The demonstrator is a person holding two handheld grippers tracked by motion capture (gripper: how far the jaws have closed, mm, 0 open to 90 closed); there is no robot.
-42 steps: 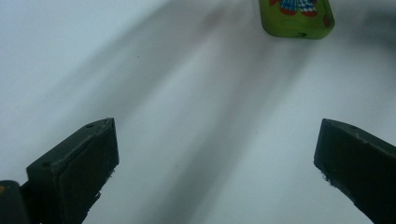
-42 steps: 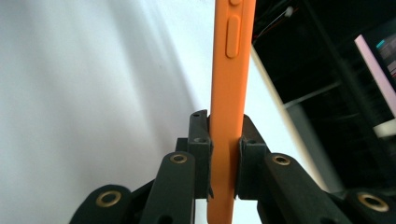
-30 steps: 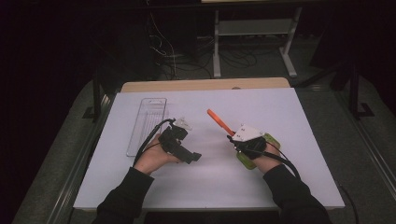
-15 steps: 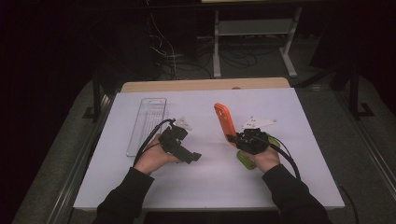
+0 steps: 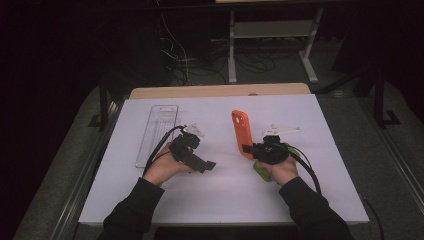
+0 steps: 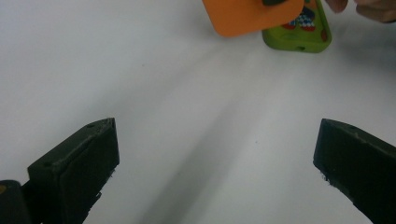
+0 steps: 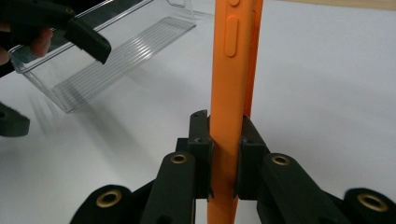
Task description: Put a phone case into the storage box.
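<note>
My right gripper (image 5: pixel 250 149) (image 7: pixel 227 156) is shut on the lower edge of an orange phone case (image 5: pixel 241 131) (image 7: pixel 236 56). It holds the case upright above the white table (image 5: pixel 225 200), right of centre, with the case's broad face towards the high view. A green phone case (image 5: pixel 261 172) (image 6: pixel 299 33) lies flat on the table under my right hand. My left gripper (image 5: pixel 204 161) (image 6: pixel 215 158) rests left of centre, jaws wide apart with only bare table between them. In the left gripper view the orange case (image 6: pixel 252 16) hangs just in front of the green one.
A clear plastic tray (image 5: pixel 157 131) (image 7: pixel 121 51) lies lengthwise at the table's left, beyond my left hand. A wooden strip (image 5: pixel 220 91) runs along the far table edge. Cables and a metal stand (image 5: pixel 270 35) sit on the dark floor behind.
My right hand has rolled the orange case from tilted and edge-on to upright with its broad face showing, and shifted slightly left. The left gripper has stayed in place.
</note>
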